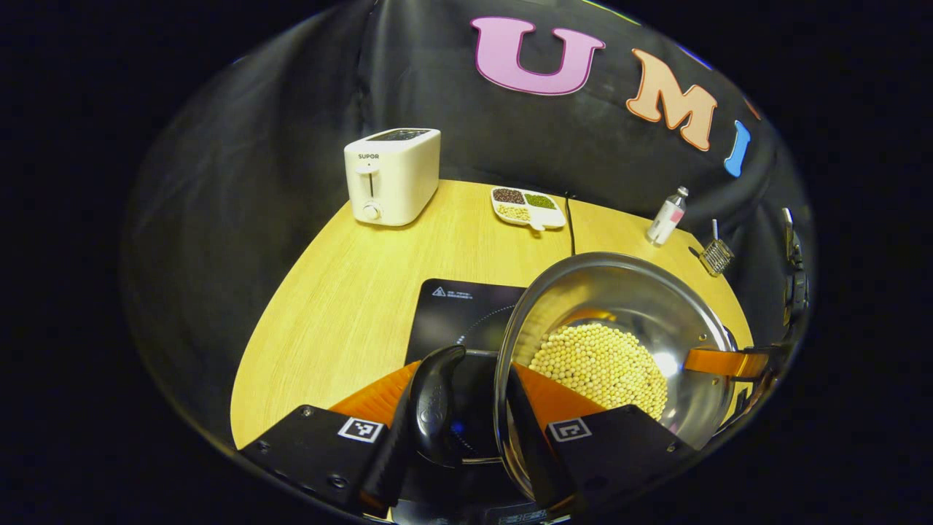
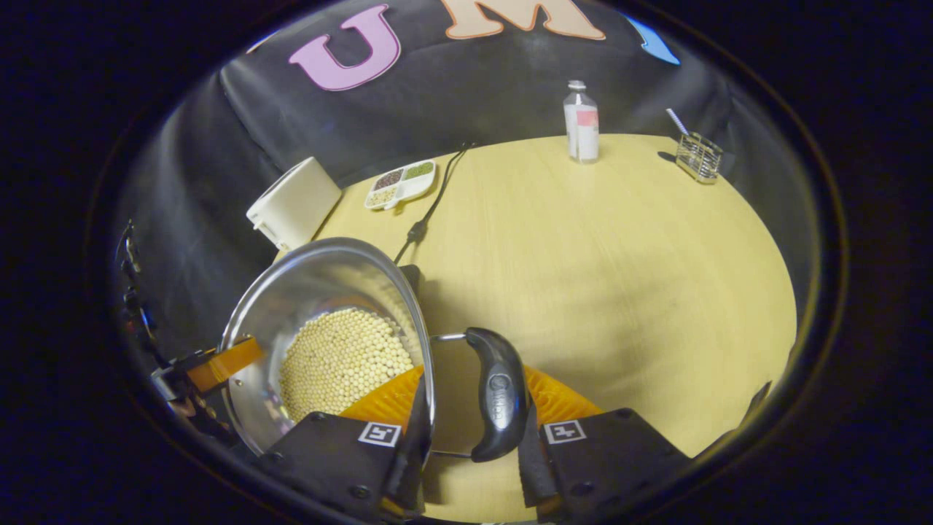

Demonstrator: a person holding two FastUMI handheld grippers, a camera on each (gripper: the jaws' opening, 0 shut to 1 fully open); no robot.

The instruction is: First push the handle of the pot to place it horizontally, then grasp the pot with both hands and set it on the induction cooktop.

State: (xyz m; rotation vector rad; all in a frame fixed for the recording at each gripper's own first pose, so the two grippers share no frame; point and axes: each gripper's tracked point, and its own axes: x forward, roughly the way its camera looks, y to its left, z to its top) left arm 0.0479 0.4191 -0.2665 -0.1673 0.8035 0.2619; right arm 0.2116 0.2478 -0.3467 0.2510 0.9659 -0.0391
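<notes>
Spills are what we are worrying about most here. We are holding the pot (image 1: 619, 343) by its 2 side handles: the left gripper (image 1: 466, 437) has its jaws closed around the left handle (image 1: 435, 401), and the right gripper (image 2: 466, 437) has its jaws closed around the right handle (image 2: 496, 394). The pot is sitting over the near right part of the cooktop (image 1: 459, 310); whether it is resting on the glass or just above it, we cannot tell. It is carrying a heap of pale beans (image 1: 601, 364), so if one hand is dropping faster than the other, the pot is tilting and beans are rolling to the low side or over the rim. Each handle is rounded and smooth, so it could be twisting between the jaws under the load. The pot is also looking off-centre toward the cooktop's right edge, so releasing now could be leaving it partly overhanging the tabletop (image 2: 619, 277). The power cord (image 2: 434, 200) behind is well apart and no concern.
</notes>
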